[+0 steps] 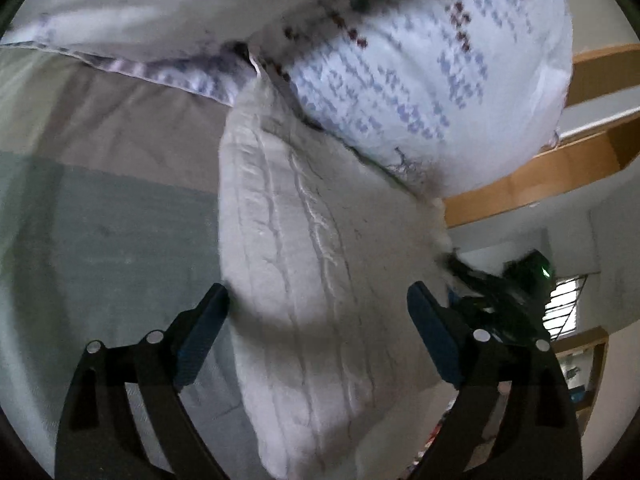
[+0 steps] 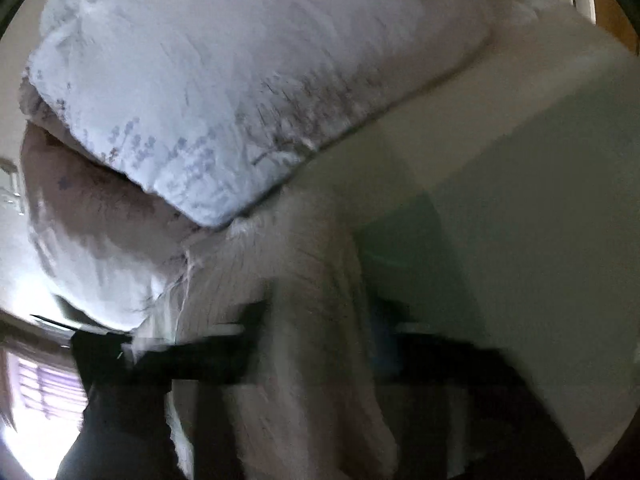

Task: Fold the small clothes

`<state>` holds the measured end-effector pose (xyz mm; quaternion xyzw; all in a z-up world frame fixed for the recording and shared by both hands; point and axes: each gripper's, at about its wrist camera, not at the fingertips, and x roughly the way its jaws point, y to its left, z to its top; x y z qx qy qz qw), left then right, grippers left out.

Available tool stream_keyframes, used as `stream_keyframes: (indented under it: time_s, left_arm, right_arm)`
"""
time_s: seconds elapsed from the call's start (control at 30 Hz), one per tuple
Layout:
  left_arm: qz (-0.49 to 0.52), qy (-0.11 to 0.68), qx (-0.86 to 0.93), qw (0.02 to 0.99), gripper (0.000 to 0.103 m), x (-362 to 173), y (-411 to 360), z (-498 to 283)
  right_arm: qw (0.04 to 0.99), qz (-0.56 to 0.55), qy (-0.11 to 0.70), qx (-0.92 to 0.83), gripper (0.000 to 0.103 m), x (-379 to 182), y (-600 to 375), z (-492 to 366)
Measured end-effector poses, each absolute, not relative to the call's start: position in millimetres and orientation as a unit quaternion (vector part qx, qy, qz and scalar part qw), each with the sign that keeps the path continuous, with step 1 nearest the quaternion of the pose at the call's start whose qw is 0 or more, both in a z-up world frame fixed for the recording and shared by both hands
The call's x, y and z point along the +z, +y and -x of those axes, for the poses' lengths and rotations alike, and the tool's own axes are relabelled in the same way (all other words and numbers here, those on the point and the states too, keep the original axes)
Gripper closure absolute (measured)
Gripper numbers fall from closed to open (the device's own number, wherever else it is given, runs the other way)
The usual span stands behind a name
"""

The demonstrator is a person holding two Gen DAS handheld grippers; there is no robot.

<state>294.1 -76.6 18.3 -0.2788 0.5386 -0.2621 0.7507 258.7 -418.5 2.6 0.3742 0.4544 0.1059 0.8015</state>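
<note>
A white cable-knit garment (image 1: 320,280) lies bunched on the bed, running from my left gripper up to the pillows. My left gripper (image 1: 318,308) is open, its blue-padded fingers either side of the garment and not closed on it. The other gripper (image 1: 500,292) shows dark at the garment's right edge. In the right wrist view the picture is heavily blurred: the same white garment (image 2: 304,320) fills the space between my right gripper's fingers (image 2: 320,344), and I cannot tell whether they are closed on it.
Two white pillows with blue and brown print (image 1: 420,72) (image 2: 224,92) lie at the head of the bed on a grey-green sheet (image 1: 100,240). A wooden bed frame (image 1: 540,168) and a window (image 1: 564,304) are at the right.
</note>
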Motion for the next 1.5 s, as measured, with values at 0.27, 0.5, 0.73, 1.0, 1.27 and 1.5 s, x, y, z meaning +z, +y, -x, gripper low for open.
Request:
stream_keyframes:
  time_s: [0.27, 0.5, 0.73, 1.0, 1.27, 1.5]
  left_arm:
    - [0.257, 0.536, -0.25, 0.764, 0.045, 6, -91, -295]
    - [0.258, 0.461, -0.265, 0.807, 0.06, 50, -13, -258]
    - [0.133, 0.475, -0.141, 0.858, 0.031, 48, 23, -242]
    - [0.094, 0.428, -0.102, 0.893, 0.004, 70, 32, -154]
    - [0.036, 0.44, -0.065, 0.895, 0.002, 40, 12, -95]
    - [0.015, 0.462, -0.053, 0.885, 0.002, 9, -2, -81]
  right_arm:
    - [0.755, -0.397, 0.489, 0.184, 0.069, -28, -393, -253]
    - [0.775, -0.353, 0.454, 0.262, 0.075, 6, -309, -262]
    - [0.84, -0.226, 0.464, 0.168, 0.038, 20, -246, -256]
    - [0.847, -0.118, 0.451, 0.256, 0.021, 18, -180, -212]
    - [0.902, -0.084, 0.399, 0.142, 0.001, 14, -193, -149]
    - [0.886, -0.044, 0.457, 0.069, 0.001, -27, -191, -123]
